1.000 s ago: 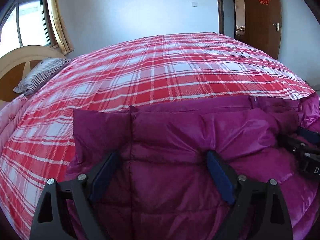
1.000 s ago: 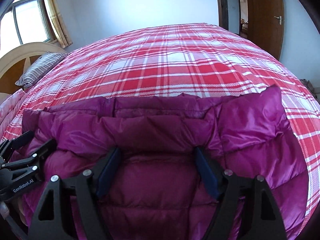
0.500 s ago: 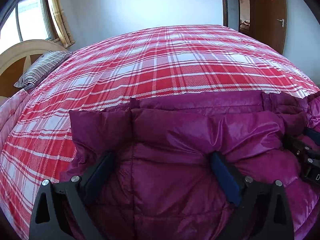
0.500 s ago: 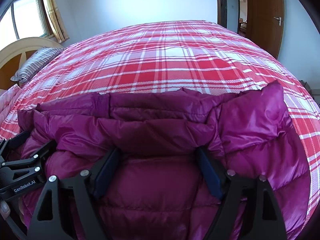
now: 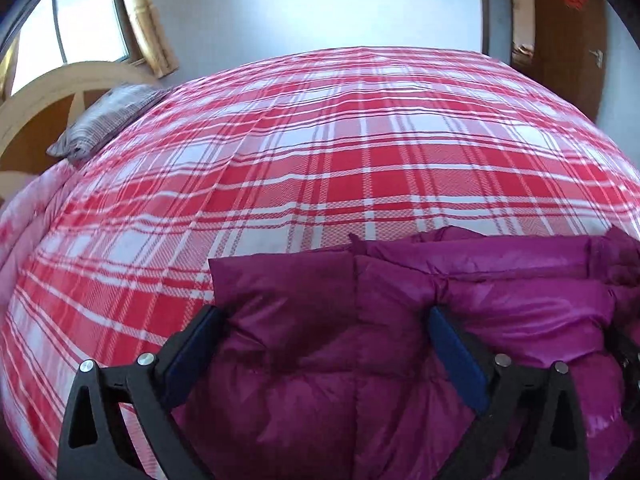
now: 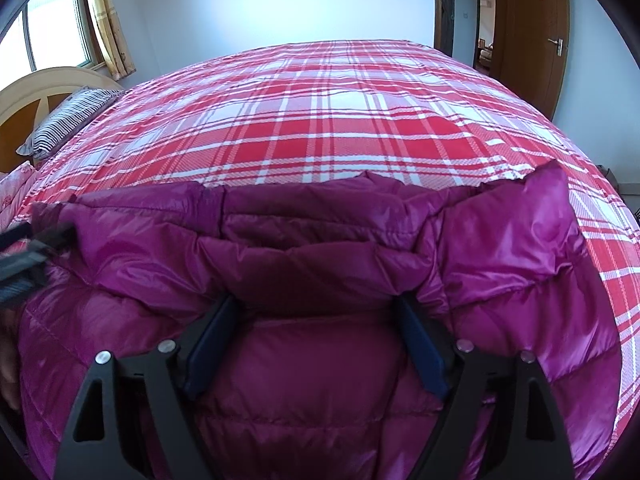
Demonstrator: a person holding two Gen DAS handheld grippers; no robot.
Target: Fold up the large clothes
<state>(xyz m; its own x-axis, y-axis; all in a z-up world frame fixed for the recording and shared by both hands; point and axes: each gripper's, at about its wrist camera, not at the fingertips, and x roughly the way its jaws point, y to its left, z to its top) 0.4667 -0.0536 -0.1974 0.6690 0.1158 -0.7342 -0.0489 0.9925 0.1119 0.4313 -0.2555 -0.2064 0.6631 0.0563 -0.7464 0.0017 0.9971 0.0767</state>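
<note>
A magenta puffer jacket (image 5: pixel 500 292) lies folded on the near part of the bed, and its folded top edge runs across both views. My left gripper (image 5: pixel 323 312) stands over the jacket's left end. Its jaws are opening wide, with padded fabric lying between the blue pads, which do not press on it. My right gripper (image 6: pixel 316 299) stands over the jacket (image 6: pixel 500 240) further right, open, a puffy fold bulging between its fingers. The left gripper (image 6: pixel 24 264) shows blurred at the right wrist view's left edge.
The red and white plaid bed cover (image 5: pixel 320 140) stretches beyond the jacket. A striped pillow (image 6: pixel 64 124) and a curved wooden headboard (image 6: pixel 40 84) are at the far left, below a window. A brown door (image 6: pixel 528 32) stands at the far right.
My left gripper has slid left along the jacket to its left end, and its jaws have spread wider. The right gripper has stayed in place with its jaws slightly wider.
</note>
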